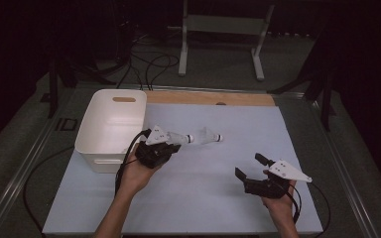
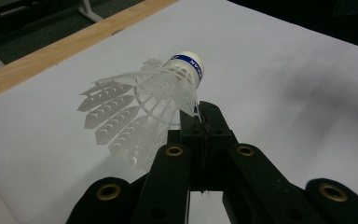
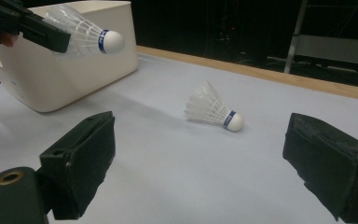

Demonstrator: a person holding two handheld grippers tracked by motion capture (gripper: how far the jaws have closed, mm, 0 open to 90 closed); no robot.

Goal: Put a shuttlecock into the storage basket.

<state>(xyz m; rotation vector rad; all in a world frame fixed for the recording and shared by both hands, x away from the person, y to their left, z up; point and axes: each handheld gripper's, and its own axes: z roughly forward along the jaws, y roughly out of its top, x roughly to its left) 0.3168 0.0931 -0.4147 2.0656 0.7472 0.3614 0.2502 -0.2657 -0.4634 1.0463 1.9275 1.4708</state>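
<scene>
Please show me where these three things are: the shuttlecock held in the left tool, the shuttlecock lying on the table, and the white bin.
Held shuttlecock (image 2: 142, 109): left gripper view, on its plastic skirt.
Lying shuttlecock (image 3: 212, 109): right gripper view, on its skirt.
White bin (image 1: 110, 130): high view, on its inner wall.

Dim, grainy pictures: the room beyond the pale bench falls into black, and only the sheet catches soft overhead light. Faint, diffuse shadows lie beneath each claw. Close-up black jaws blur at the lower edges.
</scene>
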